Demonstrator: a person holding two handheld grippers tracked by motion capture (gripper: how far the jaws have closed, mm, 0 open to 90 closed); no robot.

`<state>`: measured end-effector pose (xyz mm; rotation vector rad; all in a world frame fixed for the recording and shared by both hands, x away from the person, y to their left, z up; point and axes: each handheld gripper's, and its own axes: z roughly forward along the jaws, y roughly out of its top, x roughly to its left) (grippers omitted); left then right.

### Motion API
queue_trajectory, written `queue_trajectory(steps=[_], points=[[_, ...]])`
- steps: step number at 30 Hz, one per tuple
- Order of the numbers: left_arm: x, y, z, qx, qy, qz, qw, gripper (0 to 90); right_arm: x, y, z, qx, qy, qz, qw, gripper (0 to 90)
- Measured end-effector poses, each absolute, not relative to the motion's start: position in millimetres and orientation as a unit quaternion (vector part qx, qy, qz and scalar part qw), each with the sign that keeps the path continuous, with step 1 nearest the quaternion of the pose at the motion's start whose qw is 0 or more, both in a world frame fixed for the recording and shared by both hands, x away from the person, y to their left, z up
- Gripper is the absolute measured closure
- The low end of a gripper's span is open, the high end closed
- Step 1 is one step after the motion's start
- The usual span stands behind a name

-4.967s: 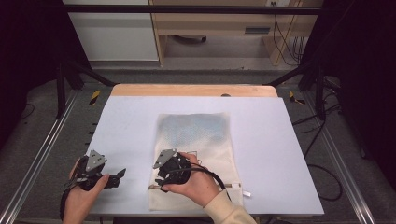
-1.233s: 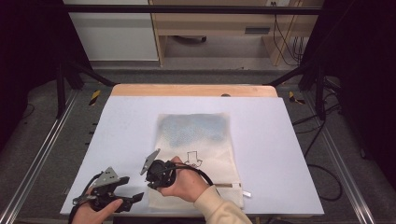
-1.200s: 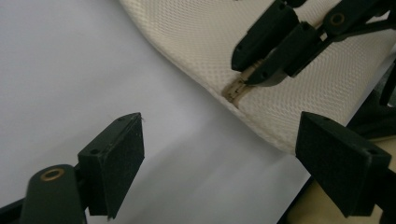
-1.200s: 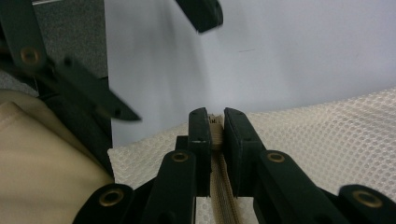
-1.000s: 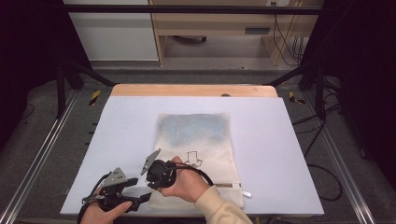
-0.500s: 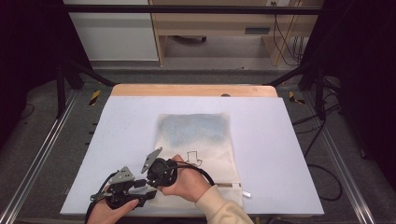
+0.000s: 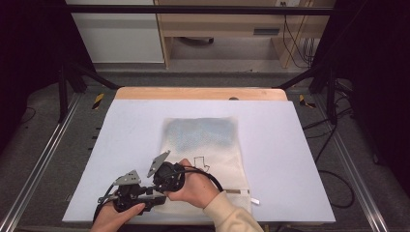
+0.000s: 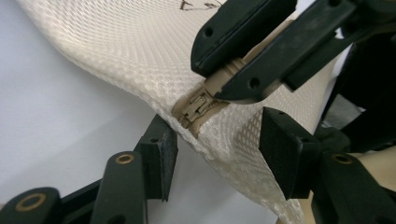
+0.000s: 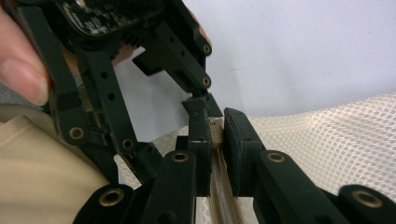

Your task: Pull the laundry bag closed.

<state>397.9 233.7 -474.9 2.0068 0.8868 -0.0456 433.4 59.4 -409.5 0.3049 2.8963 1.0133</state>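
Pinching the beige zipper point(image 9: 215, 135) between its two black jaws, the right tool point(image 9: 214, 133) is clenched on the zipper's end at the near left corner of the mesh bag point(image 7: 208, 154). In the left tool's own view that corner is lifted off the table point(image 7: 300, 145), with the zipper's end point(image 8: 198, 105) poking out below the right tool's jaws. The left tool point(image 8: 217, 154) is released — its jaws stand apart on either side of the raised corner, one just beside the zipper end, the other against the mesh; whether either pad actually touches the fabric is hard to tell.

From above, both tools meet at the near left of the bag, the left tool point(image 7: 140, 193) low by the table's near edge and the right tool point(image 7: 167, 176) just beyond it, a black cable looping from it across the mesh. The right hand point(image 7: 196, 186) and its cream sleeve point(image 7: 232, 217) cover the bag's near edge, so most of the zipper line is hidden there. The bag lies flat farther out, near the middle of the white table, with a blue-grey patch showing through its far half and a small dark line drawing — too small to read — near its middle. A small white tag point(image 7: 255, 201) sticks out at the bag's near right corner. The left hand point(image 7: 113, 220) is cut off by the bottom of the high view.
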Motion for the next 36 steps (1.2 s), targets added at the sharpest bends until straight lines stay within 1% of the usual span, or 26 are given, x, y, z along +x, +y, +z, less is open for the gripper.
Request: queue_trajectory(steps=[9, 16, 19, 30, 36], points=[[402.4, 228.1, -480.2, 0.813, 0.359, -0.030, 0.457, 47.8, 432.8, 60.9, -410.8, 0.097, 0.939, 0.330, 0.029, 81.8], [405.8, 228.2, -482.9, 0.812, 0.360, -0.039, 0.459, 52.5, 433.0, 61.0, -411.1, 0.097, 0.939, 0.329, 0.029, 81.9], [407.8, 225.4, -485.6, 0.809, 0.366, -0.035, 0.459, 52.8, 433.3, 61.0, -411.5, 0.101, 0.939, 0.327, 0.028, 81.8], [409.6, 224.7, -487.8, 0.810, 0.362, -0.042, 0.459, 64.4, 433.1, 59.1, -411.5, 0.098, 0.940, 0.326, 0.029, 81.9], [410.6, 223.8, -488.0, 0.814, 0.358, -0.044, 0.457, 73.4, 432.2, 60.1, -412.3, 0.095, 0.941, 0.324, 0.033, 81.9]])
